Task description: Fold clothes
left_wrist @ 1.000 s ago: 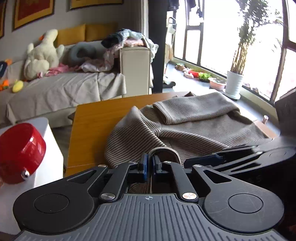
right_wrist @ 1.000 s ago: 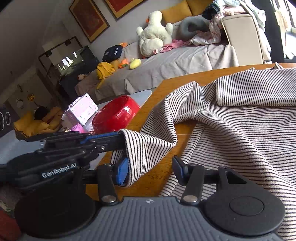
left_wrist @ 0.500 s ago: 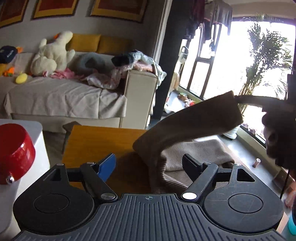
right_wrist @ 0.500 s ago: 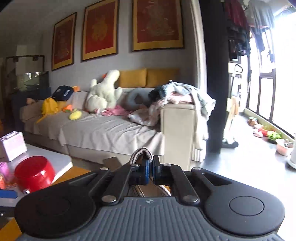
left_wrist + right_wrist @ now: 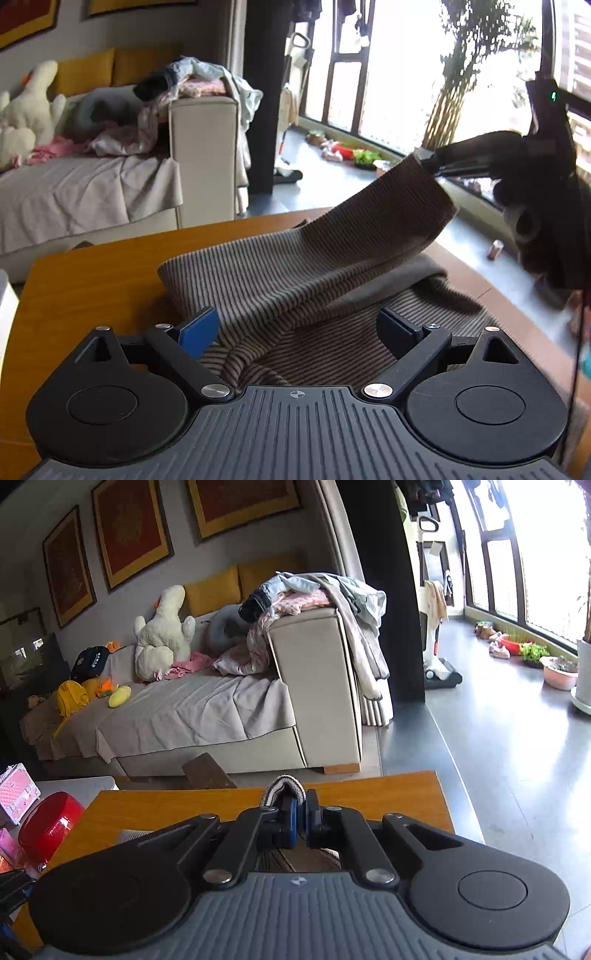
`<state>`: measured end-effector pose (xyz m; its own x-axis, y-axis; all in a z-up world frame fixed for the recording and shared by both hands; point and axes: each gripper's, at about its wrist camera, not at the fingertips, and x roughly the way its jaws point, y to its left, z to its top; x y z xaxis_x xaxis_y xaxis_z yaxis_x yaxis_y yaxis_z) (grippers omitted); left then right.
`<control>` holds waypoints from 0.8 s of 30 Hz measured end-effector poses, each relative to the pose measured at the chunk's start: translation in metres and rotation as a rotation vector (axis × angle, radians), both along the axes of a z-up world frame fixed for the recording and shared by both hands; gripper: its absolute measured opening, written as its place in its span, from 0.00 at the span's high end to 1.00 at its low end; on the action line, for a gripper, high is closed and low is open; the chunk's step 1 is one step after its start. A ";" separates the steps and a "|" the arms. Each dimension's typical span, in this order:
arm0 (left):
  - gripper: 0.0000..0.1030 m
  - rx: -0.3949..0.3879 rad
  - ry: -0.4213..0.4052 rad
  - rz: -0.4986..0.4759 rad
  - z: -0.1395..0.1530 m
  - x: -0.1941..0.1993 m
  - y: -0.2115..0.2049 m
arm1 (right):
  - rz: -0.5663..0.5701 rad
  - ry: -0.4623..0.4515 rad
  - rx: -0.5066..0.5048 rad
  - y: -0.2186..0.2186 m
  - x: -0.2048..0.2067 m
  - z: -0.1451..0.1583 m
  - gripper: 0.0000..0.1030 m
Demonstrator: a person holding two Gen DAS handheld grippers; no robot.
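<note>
Lying on wooden table, striped sweater: right tongs clamp it; left tongs apart.

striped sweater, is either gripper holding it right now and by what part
The right gripper is shut on the striped sweater, pinching a folded edge and lifting it off the table. The left gripper is open, holding nothing.

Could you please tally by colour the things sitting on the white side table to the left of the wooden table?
Red: 1, the bowl
Pink: 1, the case
Total: 2; another pink thing at the picture's edge is too cut off to count.
</note>
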<state>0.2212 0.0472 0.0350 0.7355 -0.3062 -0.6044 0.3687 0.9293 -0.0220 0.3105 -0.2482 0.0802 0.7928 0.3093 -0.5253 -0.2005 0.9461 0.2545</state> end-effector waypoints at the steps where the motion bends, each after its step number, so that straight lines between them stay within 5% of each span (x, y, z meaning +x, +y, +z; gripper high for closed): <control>1: 0.07 0.032 0.010 0.006 -0.007 0.004 -0.002 | -0.006 0.028 -0.004 -0.002 0.005 -0.007 0.95; 3: 0.07 0.074 0.029 0.025 -0.016 0.009 0.002 | -0.045 0.080 -0.073 -0.008 0.010 -0.023 0.93; 7: 0.07 0.131 0.050 0.089 -0.025 0.016 0.022 | -0.164 0.105 -0.178 -0.029 -0.003 -0.040 0.74; 11: 0.07 0.031 0.036 0.116 -0.008 0.014 0.040 | -0.191 0.005 -0.186 -0.031 -0.034 -0.029 0.70; 15: 0.05 -0.119 -0.038 0.062 0.011 0.010 0.027 | -0.087 -0.109 -0.069 -0.006 -0.054 -0.011 0.70; 21: 0.04 -0.191 0.018 0.054 -0.029 0.033 0.003 | -0.123 0.098 0.099 0.017 -0.040 -0.064 0.70; 24: 0.04 -0.214 -0.001 0.044 -0.036 0.030 0.010 | -0.139 0.020 0.147 0.014 -0.057 -0.083 0.70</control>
